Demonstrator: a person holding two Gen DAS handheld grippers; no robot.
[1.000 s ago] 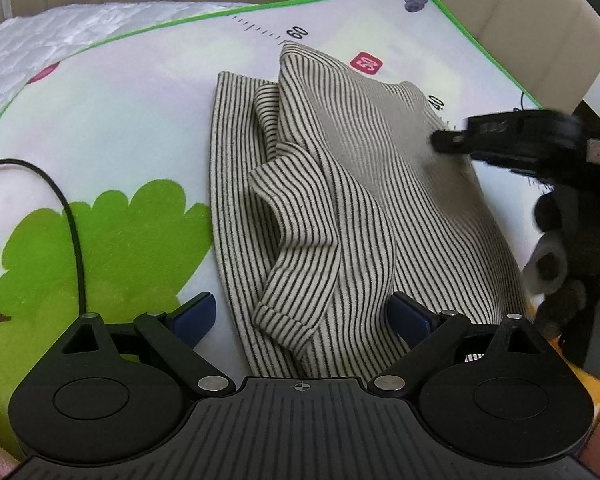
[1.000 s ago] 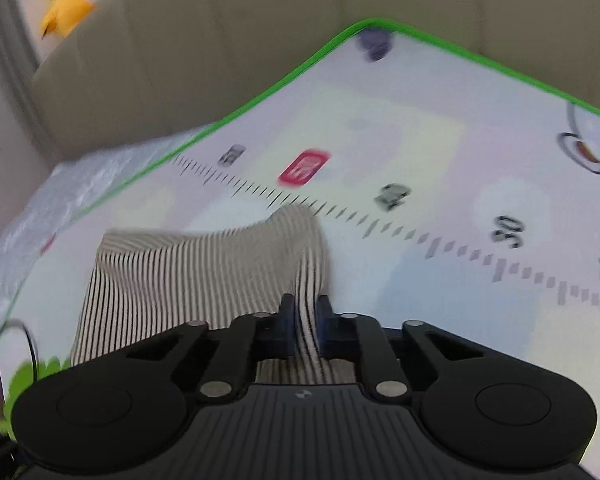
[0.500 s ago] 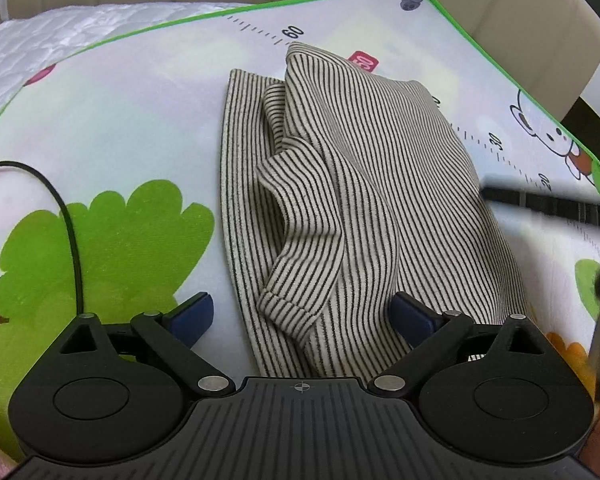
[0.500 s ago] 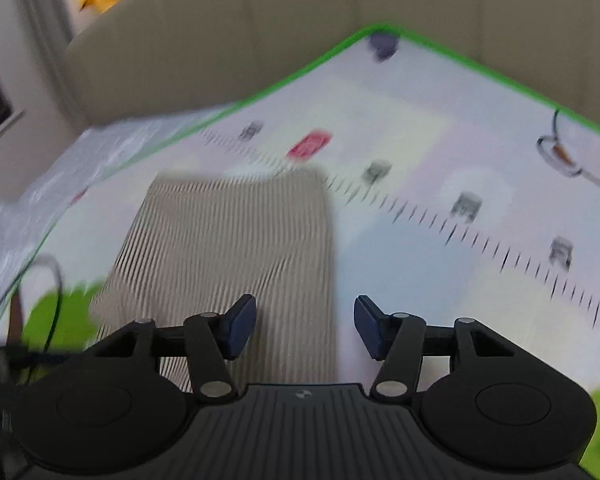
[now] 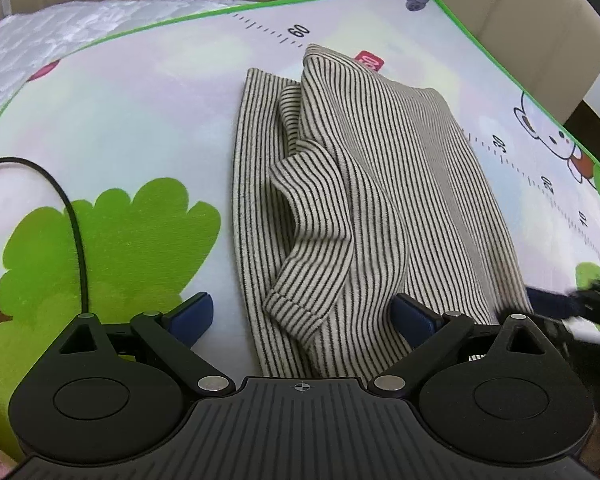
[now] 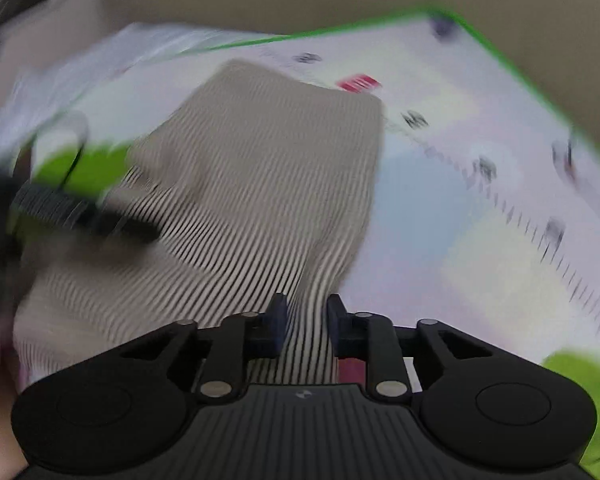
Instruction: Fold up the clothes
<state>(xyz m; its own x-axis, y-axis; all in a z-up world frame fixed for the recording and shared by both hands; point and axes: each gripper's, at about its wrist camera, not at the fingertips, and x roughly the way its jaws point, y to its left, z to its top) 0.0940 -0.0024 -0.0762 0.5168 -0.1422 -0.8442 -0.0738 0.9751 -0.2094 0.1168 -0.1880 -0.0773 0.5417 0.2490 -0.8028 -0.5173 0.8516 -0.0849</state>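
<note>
A cream garment with thin black stripes (image 5: 360,184) lies folded lengthwise on a cartoon play mat (image 5: 120,112), a sleeve bunched on top. My left gripper (image 5: 304,314) stands open, its blue pads on either side of the garment's near end. The right gripper (image 5: 572,308) shows blurred at the garment's near right corner. In the right wrist view, which is motion-blurred, my right gripper (image 6: 306,320) is shut on the striped garment's (image 6: 260,184) near edge, with fabric pinched between the pads. The left gripper (image 6: 80,212) appears as a dark blur at the left.
A black cable (image 5: 72,216) loops over the mat's green bush print at the left. A white quilted cover (image 5: 60,40) lies beyond the mat's far left edge. A beige cushioned backrest (image 5: 500,0) rises behind the mat.
My right gripper let go of the garment's far corner, opened, drew back toward me and shut on the near right edge. The left gripper stayed open in place.
</note>
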